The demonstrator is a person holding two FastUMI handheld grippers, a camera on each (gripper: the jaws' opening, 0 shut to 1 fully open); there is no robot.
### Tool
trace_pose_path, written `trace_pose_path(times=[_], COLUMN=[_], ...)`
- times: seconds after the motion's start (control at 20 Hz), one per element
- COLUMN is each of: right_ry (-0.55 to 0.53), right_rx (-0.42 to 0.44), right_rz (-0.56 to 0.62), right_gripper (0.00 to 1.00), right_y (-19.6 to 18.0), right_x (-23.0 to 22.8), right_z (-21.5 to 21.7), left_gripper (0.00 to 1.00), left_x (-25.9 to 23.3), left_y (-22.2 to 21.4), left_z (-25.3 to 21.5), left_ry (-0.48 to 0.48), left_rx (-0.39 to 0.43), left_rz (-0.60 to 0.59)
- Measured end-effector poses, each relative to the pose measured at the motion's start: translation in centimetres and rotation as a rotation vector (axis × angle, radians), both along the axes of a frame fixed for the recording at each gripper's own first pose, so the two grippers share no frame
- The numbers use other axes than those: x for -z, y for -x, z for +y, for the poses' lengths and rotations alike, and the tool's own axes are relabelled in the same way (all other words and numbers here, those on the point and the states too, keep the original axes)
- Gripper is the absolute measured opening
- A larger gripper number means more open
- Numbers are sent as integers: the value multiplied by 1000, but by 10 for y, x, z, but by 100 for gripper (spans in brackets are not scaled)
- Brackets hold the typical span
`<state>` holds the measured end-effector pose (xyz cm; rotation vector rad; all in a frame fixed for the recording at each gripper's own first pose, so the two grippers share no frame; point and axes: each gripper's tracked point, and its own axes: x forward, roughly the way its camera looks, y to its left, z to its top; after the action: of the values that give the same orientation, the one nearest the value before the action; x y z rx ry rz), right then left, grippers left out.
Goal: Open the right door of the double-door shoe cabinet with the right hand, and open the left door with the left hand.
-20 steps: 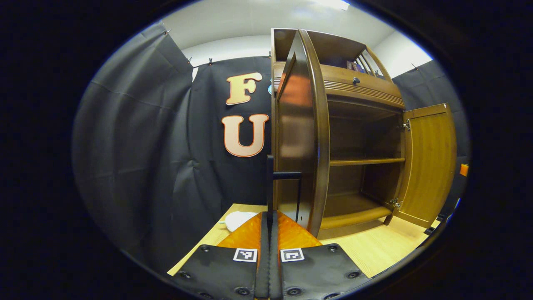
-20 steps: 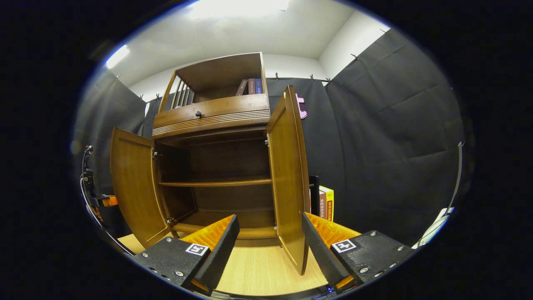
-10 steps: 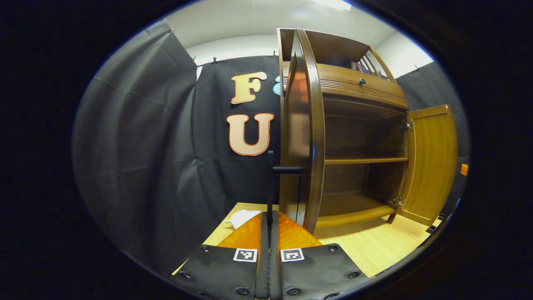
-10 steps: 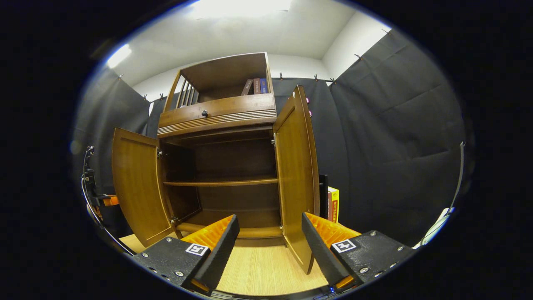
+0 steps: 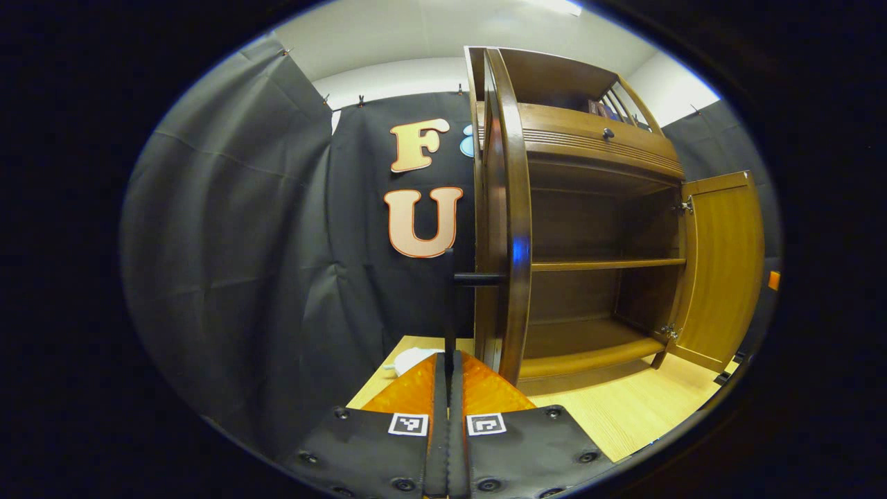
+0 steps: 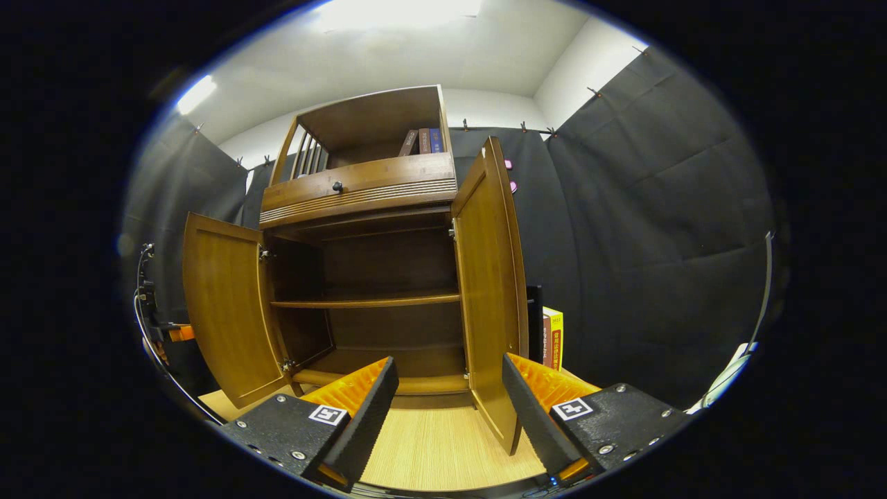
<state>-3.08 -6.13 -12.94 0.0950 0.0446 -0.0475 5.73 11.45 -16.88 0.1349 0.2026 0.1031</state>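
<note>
The brown wooden shoe cabinet point(image 6: 360, 190) stands with both doors swung out and its shelves bare. In the left gripper view the left door point(image 5: 506, 229) shows almost edge-on. My left gripper point(image 5: 449, 360) is shut on that door's dark vertical handle bar point(image 5: 449, 305). The right door point(image 5: 721, 263) hangs open at the far side. In the right gripper view the right door point(image 6: 488, 291) stands open between my fingers' line of sight, and the left door point(image 6: 222, 305) is open on the left. My right gripper point(image 6: 449, 378) is open, holds nothing, and sits short of the right door.
Books stand in the cabinet's top shelf point(image 6: 419, 142) and more beside its right side point(image 6: 552, 336). A drawer with a dark knob point(image 6: 337, 186) lies above the doors. A white object point(image 5: 409, 359) lies on the light wood surface point(image 6: 429, 443) left of the cabinet.
The left door has swung further out with my left gripper on its handle, from angled to nearly edge-on. The right gripper stays open; its view shifted only slightly.
</note>
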Motion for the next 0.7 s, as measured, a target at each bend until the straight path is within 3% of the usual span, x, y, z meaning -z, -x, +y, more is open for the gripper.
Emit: trace_pose_path(times=[0.15, 0.2, 0.25, 0.45, 0.65, 0.7], right_ry=[-8, -11, -14, -19, -1, -1], right_rx=[-3, -5, -6, -9, -16, -16], right_rz=[2, 0, -2, 2, 13, 12], right_gripper=[99, 92, 99, 99, 99, 99], right_y=[-1, -1, -2, -3, -6, -7], right_x=[2, 1, 1, 1, -4, -6], right_z=[-1, -1, -2, -1, 1, 1], left_gripper=[7, 7, 7, 7, 3, 7], left_x=[-3, -6, -6, -10, -26, -28], left_y=[6, 10, 12, 22, 30, 31], left_z=[13, 17, 16, 10, -11, -21], left_ry=[-4, -5, 6, 66, 7, -5], left_rx=[-27, -32, -27, -14, -21, -12], left_rz=[-4, -9, -9, 3, 5, 17])
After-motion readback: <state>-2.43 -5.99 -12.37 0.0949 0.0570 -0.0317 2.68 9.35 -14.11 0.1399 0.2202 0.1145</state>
